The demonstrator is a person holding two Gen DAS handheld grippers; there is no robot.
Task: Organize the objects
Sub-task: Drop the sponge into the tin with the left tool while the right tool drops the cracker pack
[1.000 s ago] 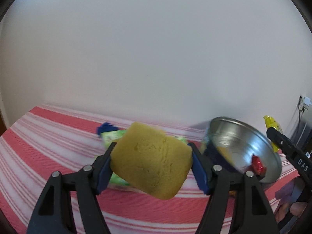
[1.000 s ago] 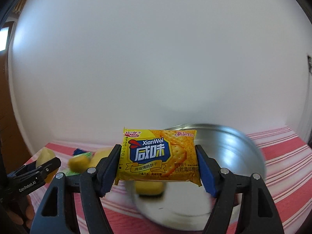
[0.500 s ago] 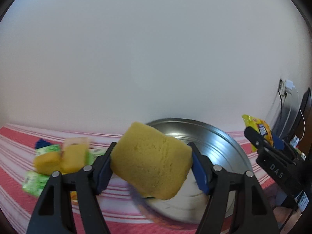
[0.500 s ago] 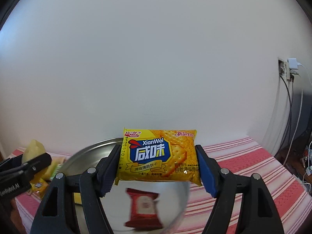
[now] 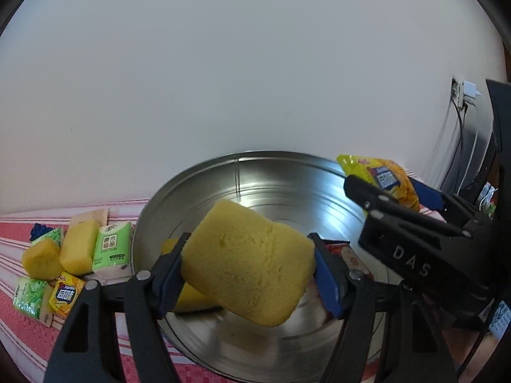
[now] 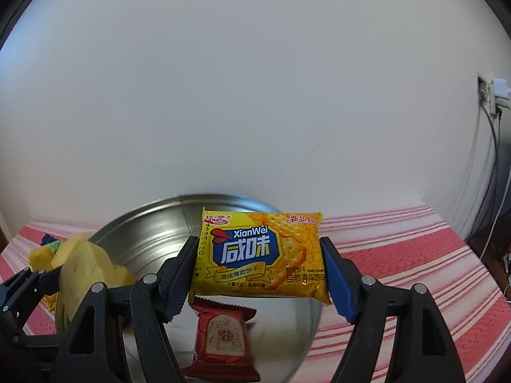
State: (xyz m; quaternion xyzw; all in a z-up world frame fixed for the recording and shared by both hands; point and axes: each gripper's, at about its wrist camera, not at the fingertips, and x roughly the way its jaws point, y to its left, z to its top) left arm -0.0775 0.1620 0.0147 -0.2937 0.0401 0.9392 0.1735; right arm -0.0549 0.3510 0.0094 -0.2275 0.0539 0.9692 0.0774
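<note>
**Sponge and cracker pack held over the metal basin**

Sponge block (image 5: 247,263), yellow and porous, sits clamped between the blue pads of my left gripper (image 5: 249,271), tilted with one corner down. It hangs above the round metal basin (image 5: 281,175), not touching the floor of it.

My right gripper (image 6: 258,255) is closed on a yellow cracker pack (image 6: 260,253) marked "XianWei", held flat-faced and upright between both pads. In the left wrist view the same pack (image 5: 388,180) shows at the basin's far right rim, pinched by the right tool's fingers.

Inside the basin: a red snack packet (image 6: 220,335) lying on the bottom, directly below the cracker pack in the right view. A second yellow piece (image 5: 191,296) lies on the basin floor under my left fingers, mostly hidden.

Basin rests on a red-and-white striped cloth (image 6: 399,255).

Left of the basin, on the cloth, a loose cluster: two yellow sponge pieces (image 5: 60,252), a green tissue pack (image 5: 111,250), a second green pack (image 5: 28,296), a small yellow snack packet (image 5: 65,293). They touch or overlap one another. A blue item behind them is too small to identify.

White wall behind; an outlet with cables (image 6: 488,95) at right.
</note>
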